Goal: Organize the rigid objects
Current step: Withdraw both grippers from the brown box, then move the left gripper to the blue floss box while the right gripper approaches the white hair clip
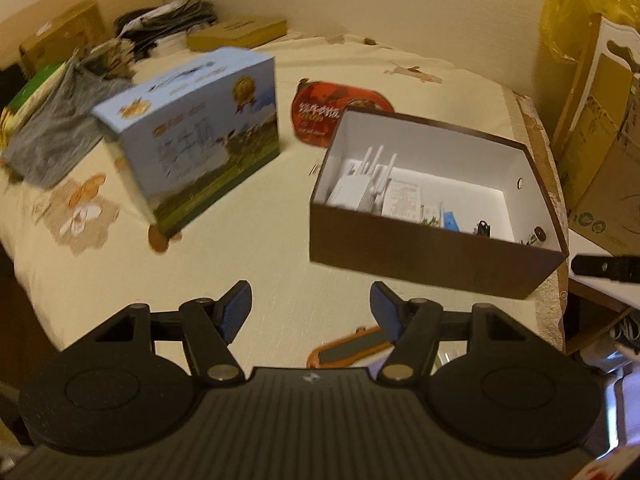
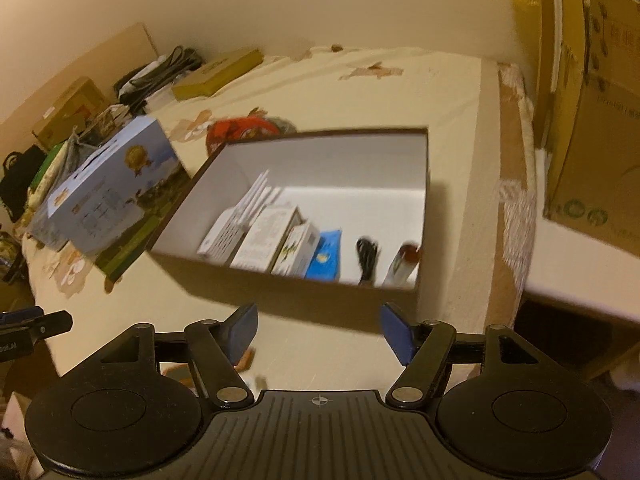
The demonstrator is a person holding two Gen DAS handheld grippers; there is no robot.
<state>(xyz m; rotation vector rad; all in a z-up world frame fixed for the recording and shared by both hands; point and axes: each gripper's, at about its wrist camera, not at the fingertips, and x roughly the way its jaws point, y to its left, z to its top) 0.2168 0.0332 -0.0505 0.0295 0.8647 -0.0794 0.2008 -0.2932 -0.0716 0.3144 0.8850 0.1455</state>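
Observation:
A dark brown open box (image 1: 432, 254) (image 2: 296, 290) with a white inside stands on the cream bed cover. In it lie a white router with antennas (image 1: 360, 188) (image 2: 232, 224), small white cartons (image 2: 268, 240), a blue packet (image 2: 326, 256), a black cable (image 2: 368, 258) and a small bottle (image 2: 404, 262). A blue milk carton box (image 1: 200, 136) (image 2: 116, 196) stands to its left. My left gripper (image 1: 310, 312) hovers open and empty before the box's near left corner. Open with nothing in it, my right gripper (image 2: 318, 330) hangs just before the box's near wall.
A red round packet (image 1: 324, 110) (image 2: 240, 128) lies behind the box. An orange-framed flat thing (image 1: 348, 346) lies under the left gripper. Grey cloth (image 1: 52, 128), yellow boxes (image 1: 236, 32) and black cables (image 1: 168, 20) sit far left. Cardboard cartons (image 2: 592, 120) stand right, past the bed edge.

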